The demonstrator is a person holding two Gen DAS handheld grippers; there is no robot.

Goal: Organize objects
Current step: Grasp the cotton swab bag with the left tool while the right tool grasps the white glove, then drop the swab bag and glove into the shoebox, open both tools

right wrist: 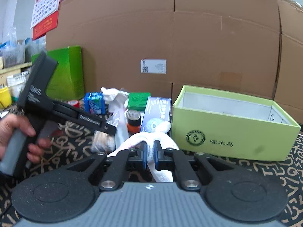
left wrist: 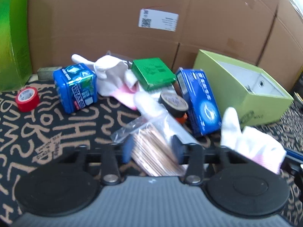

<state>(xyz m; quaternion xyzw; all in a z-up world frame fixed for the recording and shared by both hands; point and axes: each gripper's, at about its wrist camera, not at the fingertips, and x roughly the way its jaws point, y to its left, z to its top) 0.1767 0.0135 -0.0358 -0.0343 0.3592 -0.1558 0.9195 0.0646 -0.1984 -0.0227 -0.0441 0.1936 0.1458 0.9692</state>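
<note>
The right gripper (right wrist: pixel 150 154) has its blue pads pressed together on a white cotton glove (right wrist: pixel 161 141), which drapes limp over and below the fingers, just left of the near-left corner of the open light-green box (right wrist: pixel 227 143). The left gripper (left wrist: pixel 151 147) is closed on a clear bag of wooden sticks (left wrist: pixel 153 151), near the front of the clutter on the patterned cloth (left wrist: pixel 47 132).

The glove looks light and floppy; it will sag and swing, so a pinch across bunched fabric near the cuff seems safest, and it should drop into the box without fuss. The bag looks light too, but its plastic is probably slippery and the sticks can shift inside, so a grip across the middle of the bundle, as now, seems best.

Farther back lie a blue tin (left wrist: pixel 75 87), a red tape roll (left wrist: pixel 27 98), a green packet (left wrist: pixel 153 73), a blue carton (left wrist: pixel 198 100), a dark tape roll (left wrist: pixel 173 104) and another glove (left wrist: pixel 111 75).
</note>
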